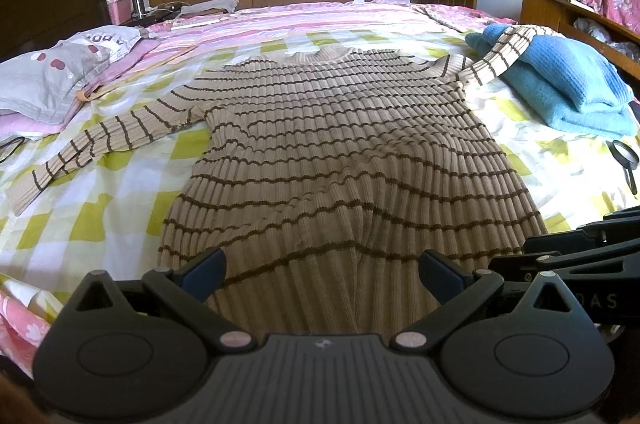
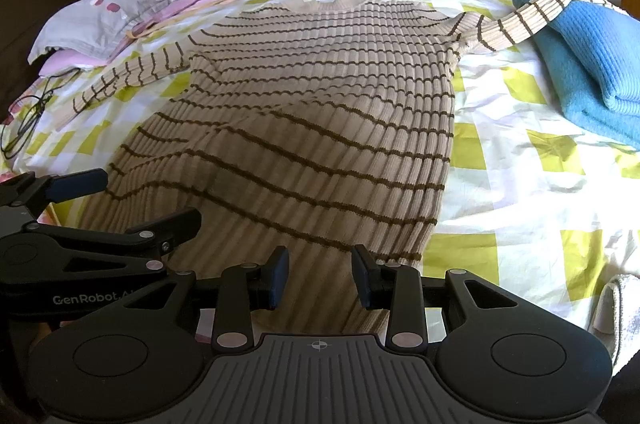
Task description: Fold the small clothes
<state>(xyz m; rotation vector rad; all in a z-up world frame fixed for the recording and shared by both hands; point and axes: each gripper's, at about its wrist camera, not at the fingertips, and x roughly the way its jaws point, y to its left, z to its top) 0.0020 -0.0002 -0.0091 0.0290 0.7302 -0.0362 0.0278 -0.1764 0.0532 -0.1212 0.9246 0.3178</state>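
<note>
The striped sweater (image 1: 340, 144) lies flat on the bed (image 1: 120, 216), hem nearest both grippers. It looks soft, stretchy and limp (ribbed knit), so pinch hem corners. Left gripper (image 1: 320, 272) gapes empty; right gripper (image 2: 320, 276) seems half-open over the hem.

Beige sweater (image 1: 340, 144) with thin brown stripes, blue folded knit (image 1: 560, 80), sheet (image 1: 100, 216) checked yellow-green and white.
</note>
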